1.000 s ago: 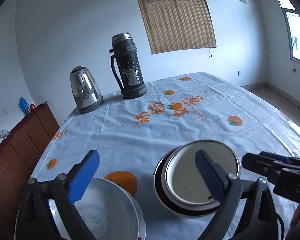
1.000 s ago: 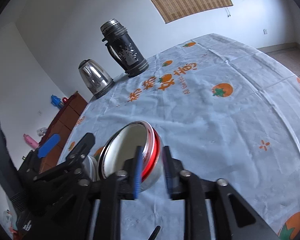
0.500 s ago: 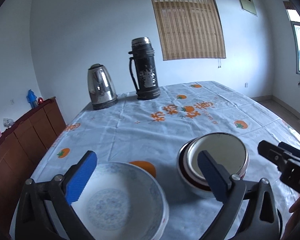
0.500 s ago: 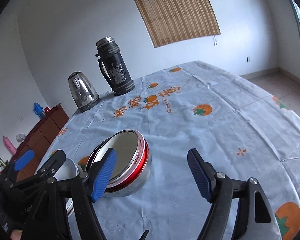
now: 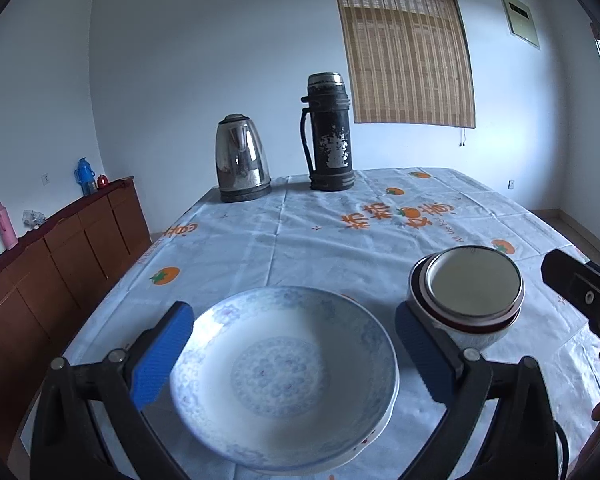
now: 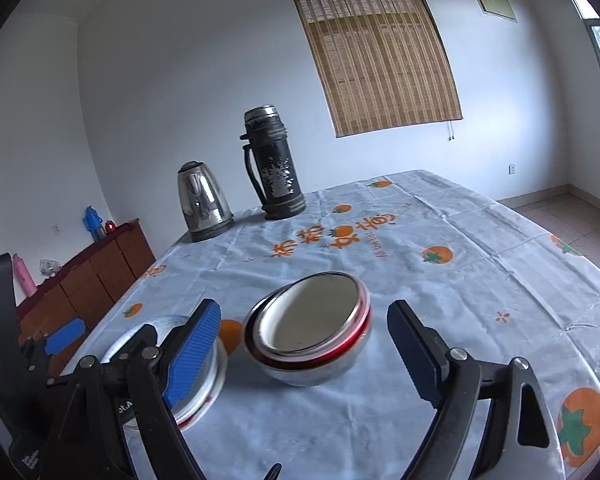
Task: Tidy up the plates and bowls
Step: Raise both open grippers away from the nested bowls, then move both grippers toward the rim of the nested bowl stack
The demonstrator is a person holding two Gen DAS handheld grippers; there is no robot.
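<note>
Bowls (image 6: 308, 332) sit stacked between the just-opened, downward-tilted right tool (image 6: 304, 354).

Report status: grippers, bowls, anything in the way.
Both grippers open, right gripper just opened. Metal bowls nested, released on table. Plate untouched between left gripper jaws. Nothing blocking.

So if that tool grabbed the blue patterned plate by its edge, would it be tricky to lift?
Probably a bit. The blue patterned plate looks like glazed ceramic, so its shiny rim may slip between the pads. It seems wide and shallow, so a one-sided grip could let it tilt. It looks breakable, and appears to rest on another dish, so it might scrape or drag that one.
</note>
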